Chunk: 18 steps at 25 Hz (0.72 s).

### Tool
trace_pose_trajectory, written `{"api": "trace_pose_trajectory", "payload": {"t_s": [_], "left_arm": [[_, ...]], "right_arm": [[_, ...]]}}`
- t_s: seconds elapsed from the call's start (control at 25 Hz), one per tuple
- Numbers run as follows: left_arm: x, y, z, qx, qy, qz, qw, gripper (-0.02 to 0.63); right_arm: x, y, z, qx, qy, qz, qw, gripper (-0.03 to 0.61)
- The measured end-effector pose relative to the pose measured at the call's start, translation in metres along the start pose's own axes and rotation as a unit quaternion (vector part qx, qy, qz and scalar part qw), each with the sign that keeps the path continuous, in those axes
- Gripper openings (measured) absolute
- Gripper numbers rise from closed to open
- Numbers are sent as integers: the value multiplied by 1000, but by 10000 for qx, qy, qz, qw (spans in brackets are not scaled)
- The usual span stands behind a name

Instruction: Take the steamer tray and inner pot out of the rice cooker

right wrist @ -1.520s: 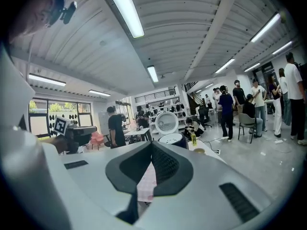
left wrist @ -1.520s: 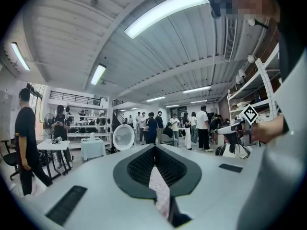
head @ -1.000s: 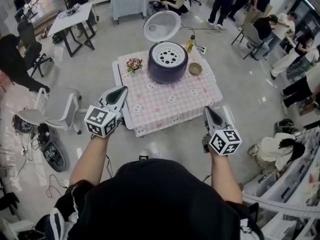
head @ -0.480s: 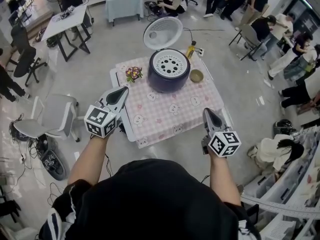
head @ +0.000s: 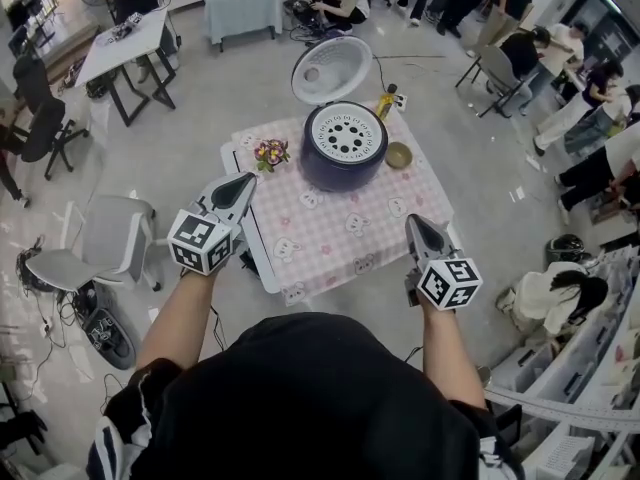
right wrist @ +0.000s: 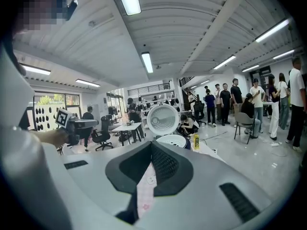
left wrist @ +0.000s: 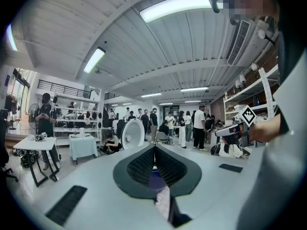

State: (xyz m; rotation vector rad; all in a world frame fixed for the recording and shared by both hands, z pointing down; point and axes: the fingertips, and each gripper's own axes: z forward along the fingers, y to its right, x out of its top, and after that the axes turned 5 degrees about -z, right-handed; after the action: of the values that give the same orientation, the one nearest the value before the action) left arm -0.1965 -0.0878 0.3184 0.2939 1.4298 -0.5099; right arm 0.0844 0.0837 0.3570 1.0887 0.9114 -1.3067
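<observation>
A dark purple rice cooker point(head: 344, 151) stands at the far side of a small table with a pink checked cloth point(head: 340, 223), its white lid point(head: 331, 69) raised. A white perforated steamer tray point(head: 345, 135) lies in its top; the inner pot is hidden beneath it. My left gripper point(head: 243, 183) hovers shut over the table's near left edge, empty. My right gripper point(head: 415, 223) is shut and empty at the near right edge. The right gripper view shows the steamer tray point(right wrist: 171, 141) and lid point(right wrist: 163, 120) ahead of its jaws.
A small flower pot point(head: 270, 153) sits left of the cooker, a brown bowl point(head: 398, 154) right of it and a yellow bottle point(head: 383, 101) behind. A grey chair point(head: 100, 240) stands left of the table. Several people and tables point(head: 125, 46) fill the room beyond.
The table and cooker have drawn closer beneath both grippers as the person walked forward. Both grippers stay shut and keep their place in the view.
</observation>
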Motion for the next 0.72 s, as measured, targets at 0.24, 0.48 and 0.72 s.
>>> {"api": "trace_pose_trajectory", "payload": {"t_s": [0.24, 0.48, 0.72], "left_arm": [[-2, -18, 2, -64, -62, -11, 10000, 21], [-4, -19, 8, -125, -88, -38, 9999, 23], [-7, -19, 19, -74, -132, -25, 9999, 21]], "right_arm": [[4, -10, 16, -18, -33, -23, 10000, 9], [9, -12, 20, 6, -53, -111, 9999, 9], [7, 6, 32, 113, -115, -130, 9998, 14]]}}
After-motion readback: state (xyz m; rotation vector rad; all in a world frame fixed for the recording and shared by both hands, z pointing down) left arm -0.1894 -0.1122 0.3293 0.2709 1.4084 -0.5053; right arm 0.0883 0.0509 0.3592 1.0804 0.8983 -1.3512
